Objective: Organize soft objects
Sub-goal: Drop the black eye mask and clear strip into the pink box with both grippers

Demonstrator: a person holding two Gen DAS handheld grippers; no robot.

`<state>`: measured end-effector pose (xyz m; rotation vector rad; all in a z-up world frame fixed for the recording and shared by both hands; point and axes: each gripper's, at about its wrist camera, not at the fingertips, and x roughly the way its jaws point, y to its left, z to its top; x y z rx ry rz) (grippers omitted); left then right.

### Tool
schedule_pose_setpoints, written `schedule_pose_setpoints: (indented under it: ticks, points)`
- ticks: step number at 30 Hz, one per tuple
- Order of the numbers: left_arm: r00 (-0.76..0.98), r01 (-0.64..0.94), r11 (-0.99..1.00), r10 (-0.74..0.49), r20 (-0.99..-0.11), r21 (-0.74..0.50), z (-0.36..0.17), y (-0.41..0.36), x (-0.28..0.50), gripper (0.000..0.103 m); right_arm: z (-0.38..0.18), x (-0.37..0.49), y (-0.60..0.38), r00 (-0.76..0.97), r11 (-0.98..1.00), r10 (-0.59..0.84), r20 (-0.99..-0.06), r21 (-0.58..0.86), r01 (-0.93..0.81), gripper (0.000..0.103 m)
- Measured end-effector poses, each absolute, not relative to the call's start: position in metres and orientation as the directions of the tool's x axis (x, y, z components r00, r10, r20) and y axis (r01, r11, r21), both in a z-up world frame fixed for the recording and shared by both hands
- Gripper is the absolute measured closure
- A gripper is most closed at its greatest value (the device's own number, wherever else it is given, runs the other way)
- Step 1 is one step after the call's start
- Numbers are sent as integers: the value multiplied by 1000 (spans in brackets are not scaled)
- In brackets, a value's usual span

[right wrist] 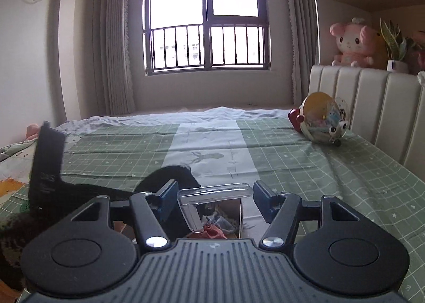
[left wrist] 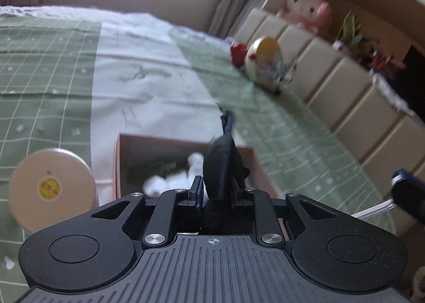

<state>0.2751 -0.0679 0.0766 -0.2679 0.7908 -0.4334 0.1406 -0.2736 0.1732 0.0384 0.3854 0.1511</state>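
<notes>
My left gripper (left wrist: pixel 215 191) is shut on a black soft cloth item (left wrist: pixel 220 167) and holds it over an open pink box (left wrist: pixel 186 143) on the bed. White soft pieces (left wrist: pixel 170 183) and something green lie inside the box. In the right wrist view my right gripper (right wrist: pixel 215 196) is open, with a clear plastic handle (right wrist: pixel 215 191) between its fingers but not clamped. The black item (right wrist: pixel 170 178) and the left gripper body (right wrist: pixel 45 167) show to its left, with the box (right wrist: pixel 231 212) below.
A round beige container (left wrist: pixel 50 188) stands left of the box. A round toy with a yellow face (right wrist: pixel 324 119) lies by the padded headboard (right wrist: pixel 372 95). A pink plush (right wrist: pixel 350 42) and a plant sit on the shelf behind. The bed has a green checked sheet (left wrist: pixel 47 77).
</notes>
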Motion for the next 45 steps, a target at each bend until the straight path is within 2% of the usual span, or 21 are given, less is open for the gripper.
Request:
schedule_pose_setpoints:
  ticks: [3, 5, 10, 17, 22, 23, 26, 28, 30, 36, 38, 42, 45]
  points:
    - [665, 278, 900, -432, -609, -335, 71, -60, 274, 69, 153, 149, -273, 897, 987, 163, -411, 72, -147, 40]
    - [684, 272, 910, -412, -603, -313, 76, -54, 274, 72, 139, 157, -266, 881, 984, 181, -437, 76, -164, 40]
    - [697, 292, 877, -468, -543, -381, 97, -29, 268, 73, 116, 189, -249, 844, 970, 235, -482, 165, -176, 40]
    - [752, 308, 877, -462, -470, -369, 117, -3, 241, 73, 74, 219, -236, 773, 967, 246, -585, 200, -156, 40]
    - [750, 317, 874, -469, -466, -368, 110, -4, 218, 73, 62, 212, -239, 768, 964, 254, -588, 217, -153, 40]
    - [753, 320, 878, -463, -467, -355, 108, -5, 212, 73, 63, 211, -240, 764, 963, 258, -591, 219, -156, 39]
    - [761, 341, 889, -451, -467, -305, 103, -6, 190, 73, 68, 204, -241, 752, 966, 250, -610, 207, -153, 26]
    - [767, 364, 891, -451, -456, -271, 98, -2, 171, 73, 74, 195, -242, 762, 969, 235, -603, 203, -139, 23]
    - [778, 351, 907, -422, -466, -234, 92, 1, 151, 73, 80, 182, -240, 773, 972, 224, -593, 193, -134, 21]
    - [764, 259, 962, -260, -591, -88, 64, 17, 101, 72, 93, 131, -218, 804, 985, 165, -571, 138, -105, 14]
    - [769, 207, 976, -201, -607, -61, 54, 29, 80, 73, 91, 114, -206, 800, 984, 170, -576, 138, -110, 12]
    - [782, 110, 990, -143, -607, -91, 34, 50, 44, 73, 73, 79, -175, 785, 980, 198, -587, 121, -156, 11]
    - [781, 88, 982, -171, -600, -166, 16, 52, 28, 72, 52, 58, -154, 792, 987, 151, -592, 48, -152, 11]
